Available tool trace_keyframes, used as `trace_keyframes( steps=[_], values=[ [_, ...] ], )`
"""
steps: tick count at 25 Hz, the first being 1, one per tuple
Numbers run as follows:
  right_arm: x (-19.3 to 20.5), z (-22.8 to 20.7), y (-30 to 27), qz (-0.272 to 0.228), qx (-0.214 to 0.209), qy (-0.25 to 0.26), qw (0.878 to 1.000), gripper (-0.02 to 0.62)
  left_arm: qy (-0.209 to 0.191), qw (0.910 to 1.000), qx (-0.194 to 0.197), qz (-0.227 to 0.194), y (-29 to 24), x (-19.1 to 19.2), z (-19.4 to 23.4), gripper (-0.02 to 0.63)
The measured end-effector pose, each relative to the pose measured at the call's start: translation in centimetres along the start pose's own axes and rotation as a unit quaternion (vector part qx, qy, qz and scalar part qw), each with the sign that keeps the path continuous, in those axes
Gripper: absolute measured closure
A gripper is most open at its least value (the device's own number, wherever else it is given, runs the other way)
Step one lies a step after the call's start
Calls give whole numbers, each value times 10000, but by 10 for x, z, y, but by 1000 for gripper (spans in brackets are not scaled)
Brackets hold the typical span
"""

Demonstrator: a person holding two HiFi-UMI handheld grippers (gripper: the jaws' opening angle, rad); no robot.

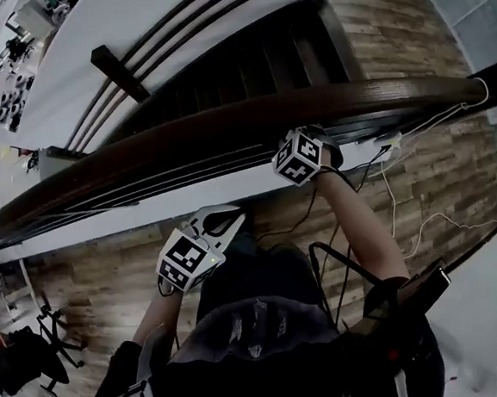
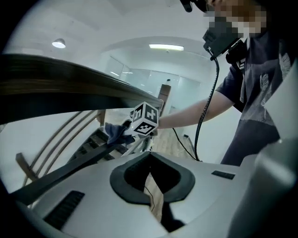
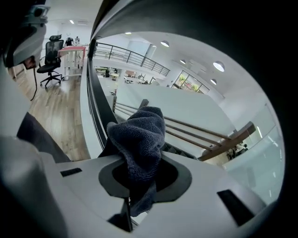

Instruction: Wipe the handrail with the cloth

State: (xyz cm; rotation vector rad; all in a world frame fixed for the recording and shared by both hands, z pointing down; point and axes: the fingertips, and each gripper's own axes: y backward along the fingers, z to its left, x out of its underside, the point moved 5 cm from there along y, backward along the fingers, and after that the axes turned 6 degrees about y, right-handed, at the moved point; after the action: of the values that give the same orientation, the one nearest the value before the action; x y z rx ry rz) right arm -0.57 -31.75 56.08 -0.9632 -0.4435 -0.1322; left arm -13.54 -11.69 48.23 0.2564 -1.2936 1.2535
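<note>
Two grippers are up, but only the right gripper (image 3: pixel 141 180) counts for the stroke. Its jaws are clamped on a dark blue-grey terry cloth (image 3: pixel 142 132), which bunches in a lump above the jaws and trails a short tail below them. The wooden handrail (image 1: pixel 387 95) lies just ahead of and above that gripper. In the head view its long axis runs diagonally, away to the gripper's left and right, so we judge the wipe must travel along that line, not across it. The cloth sits up against the rail's near edge; we cannot tell whether it is actually pressing on the wood. The left gripper (image 2: pixel 150 174) hangs lower and well back from the rail, jaws closed together on nothing. The rail looks dark, glossy and gently curved.
</note>
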Motion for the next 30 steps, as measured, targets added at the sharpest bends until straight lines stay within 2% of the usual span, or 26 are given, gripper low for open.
trace_keyframes(
  steps=[4,7,10,12,16,19,23,27,30],
  values=[
    [75,-37,16,289,146,-501,9982,538,-270,9974,641,169,-64,-41,-14,598],
    [146,-65,32,379,242,-850,9954,538,-332,9953,864,292,-113,-60,-35,598],
    [223,-106,48,350,423,-1364,9891,538,-516,9943,784,512,-163,-75,-60,598],
    [269,-132,58,357,519,-1380,9884,538,-482,9957,620,495,-191,-89,-79,598],
    [348,-178,78,451,548,-1394,9877,538,-133,9998,93,147,-234,-123,-120,598],
    [403,-205,90,539,635,-1428,9862,538,100,9999,-20,-52,-260,-145,-148,598],
    [448,-231,98,595,770,-1633,9818,538,-50,9998,-113,141,-288,-154,-176,598],
    [466,-241,101,632,1065,-1668,9782,538,-256,9986,-254,397,-292,-158,-190,598],
    [478,-254,101,677,1253,-1910,9712,538,-209,9980,-427,420,-294,-160,-189,598]
  ],
)
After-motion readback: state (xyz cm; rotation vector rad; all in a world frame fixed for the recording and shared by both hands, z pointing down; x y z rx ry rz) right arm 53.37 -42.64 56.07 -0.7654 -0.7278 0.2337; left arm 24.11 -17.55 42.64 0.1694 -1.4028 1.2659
